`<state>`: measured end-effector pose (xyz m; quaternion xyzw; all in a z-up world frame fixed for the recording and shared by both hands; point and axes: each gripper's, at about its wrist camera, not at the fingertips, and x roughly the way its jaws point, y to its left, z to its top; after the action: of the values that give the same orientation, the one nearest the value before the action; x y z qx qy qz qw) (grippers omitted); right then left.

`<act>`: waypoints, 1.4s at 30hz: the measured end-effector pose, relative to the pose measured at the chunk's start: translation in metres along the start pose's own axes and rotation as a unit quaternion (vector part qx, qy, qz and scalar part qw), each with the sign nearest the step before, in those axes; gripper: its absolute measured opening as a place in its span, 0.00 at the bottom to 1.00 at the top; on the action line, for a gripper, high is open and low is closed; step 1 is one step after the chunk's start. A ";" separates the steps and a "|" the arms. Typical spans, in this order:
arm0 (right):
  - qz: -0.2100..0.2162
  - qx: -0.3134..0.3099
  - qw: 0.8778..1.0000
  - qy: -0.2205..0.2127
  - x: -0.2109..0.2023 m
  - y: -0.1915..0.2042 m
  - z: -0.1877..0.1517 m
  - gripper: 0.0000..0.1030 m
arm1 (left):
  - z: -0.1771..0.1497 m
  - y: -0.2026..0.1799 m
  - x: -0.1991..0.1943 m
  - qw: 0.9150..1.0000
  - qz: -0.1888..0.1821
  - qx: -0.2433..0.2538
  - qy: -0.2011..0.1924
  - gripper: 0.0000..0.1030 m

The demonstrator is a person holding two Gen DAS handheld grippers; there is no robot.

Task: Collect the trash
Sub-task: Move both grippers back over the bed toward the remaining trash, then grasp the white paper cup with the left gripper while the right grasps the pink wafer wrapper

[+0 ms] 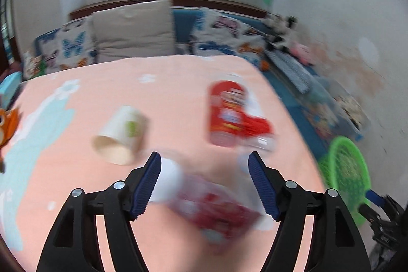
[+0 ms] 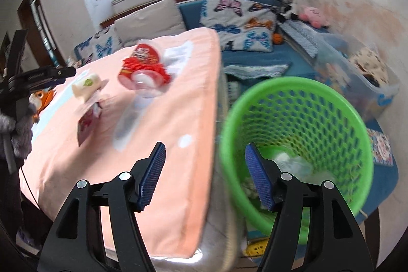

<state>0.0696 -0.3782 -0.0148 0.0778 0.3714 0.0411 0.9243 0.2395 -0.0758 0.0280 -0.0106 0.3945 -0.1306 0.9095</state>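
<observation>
1. Nearest the left wrist camera, the left gripper [image 1: 204,182] has its jaws spread wide, and a blurred red-and-white wrapper [image 1: 214,205] lies on the pink cloth [image 1: 165,93] between them. Whether either pad touches it is lost in the blur; nothing is clamped.
2. On the other side, the right gripper [image 2: 204,175] is equally wide apart and holds nothing. Its left finger sits over the cloth's edge and its right finger over the green mesh basket [image 2: 331,103].
3. That basket stands just beside the covered surface, mouth tilted toward the camera, with pale crumpled scraps [image 2: 293,162] at its bottom.
4. Farther along the cloth, a paper cup [image 1: 121,135] lies on its side, its long axis running diagonally and its open mouth toward the left gripper.
5. To its right lies a red snack bag [image 1: 232,114], lengthwise away from the camera, with a clear plastic bottle [image 2: 132,114] beside it, too smeared to read well.
6. Behind everything, butterfly-print cushions [image 2: 244,27] lean along a blue sofa [image 2: 193,14].
</observation>
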 end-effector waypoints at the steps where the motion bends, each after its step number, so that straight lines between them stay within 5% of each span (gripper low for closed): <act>1: 0.009 -0.006 1.000 0.003 0.005 0.008 0.004 0.64 | 0.004 0.013 0.002 1.000 0.009 -0.009 0.001 0.67; 9: 0.050 -0.061 0.997 0.018 0.032 0.063 0.024 0.66 | 0.024 0.080 0.030 0.997 0.046 -0.053 0.024 0.71; 22: 0.129 -0.147 0.979 0.054 0.080 0.155 0.043 0.71 | 0.042 0.108 0.082 0.994 0.047 -0.060 0.074 0.78; 39: 0.137 -0.188 0.965 0.121 0.161 0.200 0.043 0.71 | 0.042 0.120 0.125 0.990 0.045 -0.054 0.122 0.78; 42: 0.136 -0.184 0.965 0.128 0.167 0.200 0.040 0.68 | 0.040 0.121 0.126 0.989 0.047 -0.057 0.125 0.72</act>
<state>0.2144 -0.1631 -0.0648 -0.0504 0.4590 0.2434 0.8529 0.3785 0.0067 -0.0499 -0.0278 0.5118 -0.0654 0.8562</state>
